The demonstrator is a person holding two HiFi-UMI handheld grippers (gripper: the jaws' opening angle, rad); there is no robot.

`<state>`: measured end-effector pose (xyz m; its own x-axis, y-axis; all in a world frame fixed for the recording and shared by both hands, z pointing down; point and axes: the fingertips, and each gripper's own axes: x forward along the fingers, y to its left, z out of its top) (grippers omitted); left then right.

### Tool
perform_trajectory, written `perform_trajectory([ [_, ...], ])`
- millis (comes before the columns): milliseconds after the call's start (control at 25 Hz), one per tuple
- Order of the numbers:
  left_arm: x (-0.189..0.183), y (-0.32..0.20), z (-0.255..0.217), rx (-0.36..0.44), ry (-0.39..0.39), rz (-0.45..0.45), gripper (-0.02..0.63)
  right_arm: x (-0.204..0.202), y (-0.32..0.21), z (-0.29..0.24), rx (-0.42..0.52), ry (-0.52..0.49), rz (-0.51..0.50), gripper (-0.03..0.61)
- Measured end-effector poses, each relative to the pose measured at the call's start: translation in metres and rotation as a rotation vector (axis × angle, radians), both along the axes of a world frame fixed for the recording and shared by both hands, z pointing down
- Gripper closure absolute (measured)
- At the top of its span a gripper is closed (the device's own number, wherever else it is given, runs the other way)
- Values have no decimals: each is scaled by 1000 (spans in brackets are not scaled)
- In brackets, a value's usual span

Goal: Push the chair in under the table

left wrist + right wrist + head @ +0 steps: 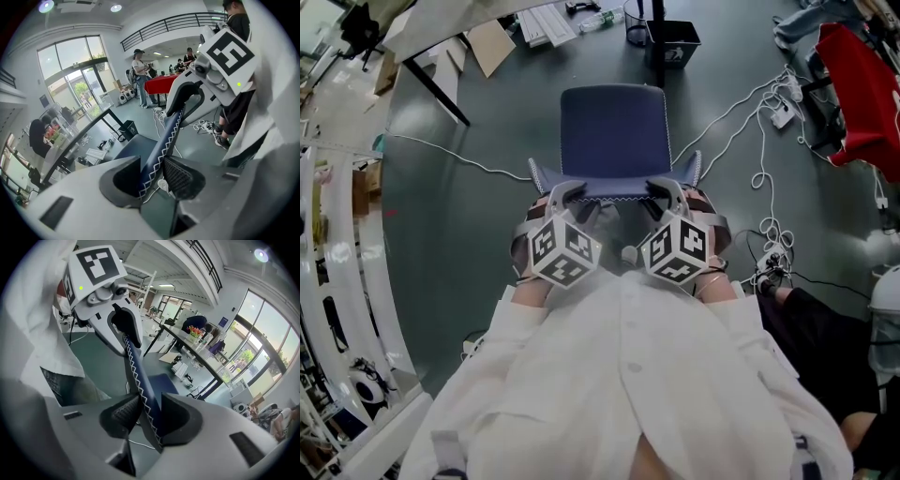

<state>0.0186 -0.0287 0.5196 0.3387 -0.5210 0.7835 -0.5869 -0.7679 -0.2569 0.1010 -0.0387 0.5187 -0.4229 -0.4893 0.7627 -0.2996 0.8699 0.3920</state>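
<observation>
A chair with a blue seat (614, 131) stands on the grey floor just in front of me. Its backrest (614, 190) has a white zigzag seam along the top edge. My left gripper (567, 194) is shut on the left end of that edge and my right gripper (666, 190) on the right end. In the left gripper view the backrest (166, 136) runs between the pads of the left gripper (152, 176). The right gripper view shows the backrest (133, 371) pinched in the right gripper (143, 416). The table (431, 37) stands beyond the chair at the upper left.
White cables (759, 141) snake over the floor to the right of the chair. A black bin (670, 42) stands behind the chair. Cardboard (490, 45) lies by the table's leg (441, 89). A red cloth (862, 84) covers something at far right. A person's dark leg (806, 319) is at my right.
</observation>
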Motion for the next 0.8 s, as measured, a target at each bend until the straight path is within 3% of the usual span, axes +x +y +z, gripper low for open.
perform_trajectory([
  [440,0,-27,2,-15,6,5,463,-1,-29,4,-15,11,-17,432],
  [640,3,-45,8,-3,6,-8,462,-1,-48,12,-5,50,-78,431],
  [800,7,-64,9,-27,12,-4,463,3,-69,14,-39,58,-59,431],
])
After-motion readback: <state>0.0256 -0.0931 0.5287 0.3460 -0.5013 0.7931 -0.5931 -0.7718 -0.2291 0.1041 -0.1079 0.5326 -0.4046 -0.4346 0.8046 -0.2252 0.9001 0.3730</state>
